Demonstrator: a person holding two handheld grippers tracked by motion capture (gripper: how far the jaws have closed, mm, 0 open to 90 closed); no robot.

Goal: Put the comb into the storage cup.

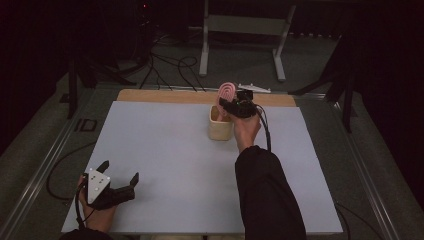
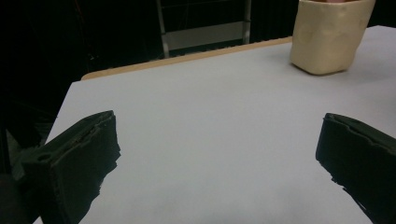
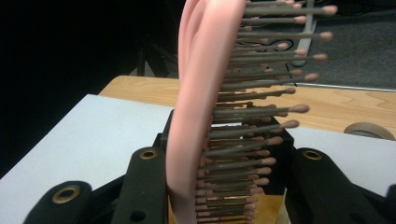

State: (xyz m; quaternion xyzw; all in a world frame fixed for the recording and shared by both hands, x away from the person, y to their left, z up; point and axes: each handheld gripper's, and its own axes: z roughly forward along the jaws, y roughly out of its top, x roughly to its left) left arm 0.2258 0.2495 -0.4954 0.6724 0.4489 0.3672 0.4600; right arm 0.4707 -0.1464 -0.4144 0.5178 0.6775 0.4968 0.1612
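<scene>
High view, pink hairbrush [image 1: 227, 93] in cream cup [image 1: 220, 125]

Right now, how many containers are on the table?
1: a cream cup near the table's far edge, under the right gripper, which holds a pink hairbrush.

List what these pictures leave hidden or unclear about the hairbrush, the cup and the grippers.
- Pink hairbrush handle: right gripper view, hidden behind the jaws; high view, too small.
- Beige cup interior: left gripper view, rim cut off by the top edge.
- Right gripper grip: high view, dark and too small.
</scene>
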